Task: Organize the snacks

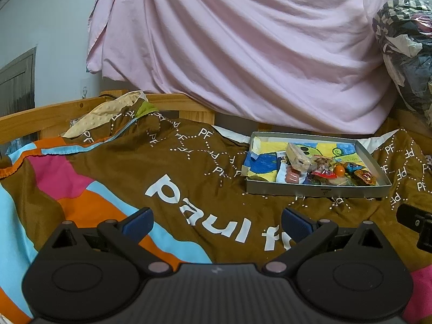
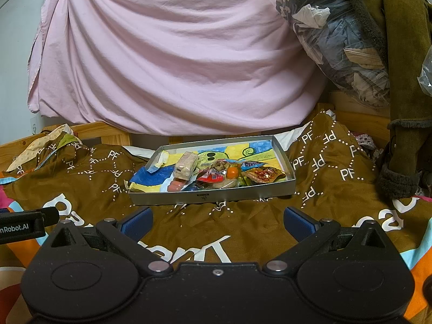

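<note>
A shallow grey tray (image 1: 316,190) (image 2: 210,196) lined with a coloured drawing lies on the brown blanket. Several wrapped snacks are piled in it: a pale wrapped bar (image 1: 297,158) (image 2: 185,166), a pink sausage (image 1: 292,176) (image 2: 175,186), a red packet (image 2: 210,176), a small orange ball (image 1: 339,171) (image 2: 232,172), a brown-red packet (image 1: 365,177) (image 2: 266,174). My left gripper (image 1: 217,225) hovers open over the blanket, short of the tray and to its left. My right gripper (image 2: 217,222) is open too, right in front of the tray. Both hold nothing.
The brown printed blanket (image 1: 162,167) (image 2: 324,162) covers a bed with a wooden rail (image 1: 40,118). A pink sheet (image 1: 243,54) (image 2: 175,54) hangs behind. A clear bag of clothes (image 2: 337,35) and a brown coat (image 2: 405,81) crowd the right. The other gripper's body (image 2: 21,225) shows at left.
</note>
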Tool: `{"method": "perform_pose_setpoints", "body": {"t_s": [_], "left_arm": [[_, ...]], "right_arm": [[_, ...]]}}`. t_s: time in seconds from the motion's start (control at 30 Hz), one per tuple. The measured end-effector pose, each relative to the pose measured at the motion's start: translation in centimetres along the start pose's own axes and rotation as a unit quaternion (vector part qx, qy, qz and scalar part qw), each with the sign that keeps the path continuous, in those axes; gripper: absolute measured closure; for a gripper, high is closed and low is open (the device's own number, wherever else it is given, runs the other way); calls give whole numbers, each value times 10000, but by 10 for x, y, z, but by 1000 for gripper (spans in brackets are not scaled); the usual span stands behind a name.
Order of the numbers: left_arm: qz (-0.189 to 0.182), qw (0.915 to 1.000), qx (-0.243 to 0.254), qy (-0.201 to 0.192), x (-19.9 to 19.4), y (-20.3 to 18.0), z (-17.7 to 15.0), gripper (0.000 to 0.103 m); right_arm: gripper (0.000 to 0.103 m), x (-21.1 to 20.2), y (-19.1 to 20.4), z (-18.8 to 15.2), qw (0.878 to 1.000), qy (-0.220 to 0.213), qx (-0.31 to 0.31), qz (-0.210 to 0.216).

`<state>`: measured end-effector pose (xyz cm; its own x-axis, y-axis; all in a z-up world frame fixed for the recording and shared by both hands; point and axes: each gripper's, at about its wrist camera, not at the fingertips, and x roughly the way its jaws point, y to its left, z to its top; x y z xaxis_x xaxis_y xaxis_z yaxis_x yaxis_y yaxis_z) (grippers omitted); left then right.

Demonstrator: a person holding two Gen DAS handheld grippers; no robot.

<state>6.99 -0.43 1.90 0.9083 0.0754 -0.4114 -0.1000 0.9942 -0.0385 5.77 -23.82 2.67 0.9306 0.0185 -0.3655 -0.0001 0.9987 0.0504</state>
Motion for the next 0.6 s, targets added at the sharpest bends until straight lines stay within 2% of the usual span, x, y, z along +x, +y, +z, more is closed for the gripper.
{"method": "perform_pose_setpoints", "body": {"t_s": [0.6], "left_arm": [[95, 9999, 95, -45, -1, -2, 0, 0]], "right_arm": [[1, 1, 0, 0, 10000, 39, -2, -6]]}}
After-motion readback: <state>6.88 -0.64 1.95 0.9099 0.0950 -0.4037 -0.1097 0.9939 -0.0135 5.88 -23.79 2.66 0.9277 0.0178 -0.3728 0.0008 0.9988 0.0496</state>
